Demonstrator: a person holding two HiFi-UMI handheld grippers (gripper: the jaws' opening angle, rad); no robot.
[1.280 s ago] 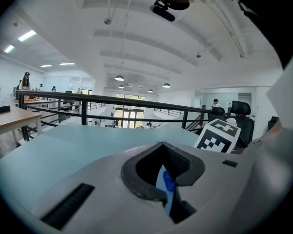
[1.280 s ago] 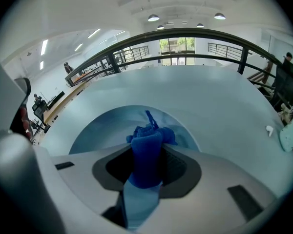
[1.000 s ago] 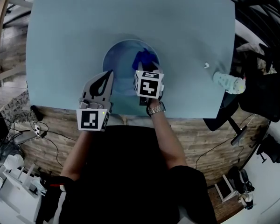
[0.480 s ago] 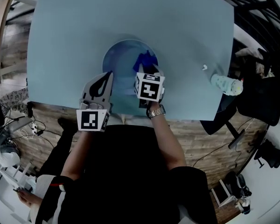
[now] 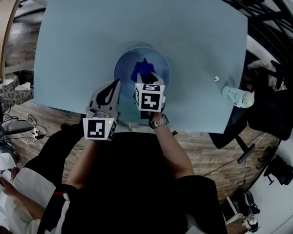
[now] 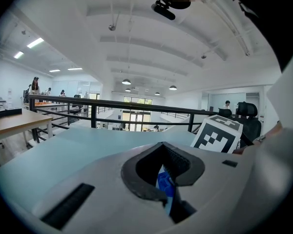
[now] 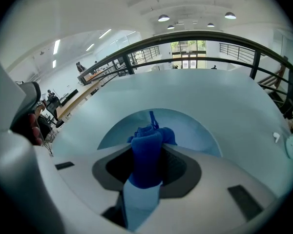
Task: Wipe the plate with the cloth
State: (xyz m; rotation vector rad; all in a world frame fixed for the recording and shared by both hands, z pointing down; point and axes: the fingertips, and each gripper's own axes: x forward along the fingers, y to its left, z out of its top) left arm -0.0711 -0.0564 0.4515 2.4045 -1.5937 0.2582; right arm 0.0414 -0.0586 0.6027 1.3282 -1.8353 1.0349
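Cloth [image 7: 146,150]: blue, bunched in closed right fingers [image 7: 183,165], over plate [image 5: 159,62].
Plate: round, rim pinched by left fingers [image 6: 191,164].
Bottle [image 5: 237,96]: frame right, on counter [image 5: 88,33].

pale blue table [image 5: 78,33] with plate [image 5: 162,62], bottle [image 5: 237,96], small white bit [image 5: 216,79]

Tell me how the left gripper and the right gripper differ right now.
The left gripper pinches the thin near-left rim of the plate, while the right gripper is closed on the dark blue cloth. The left gripper sits at the plate's edge; the right gripper reaches over its middle. The left fingers are almost together; the right fingers are spread by the thick cloth. Both are shut on something.
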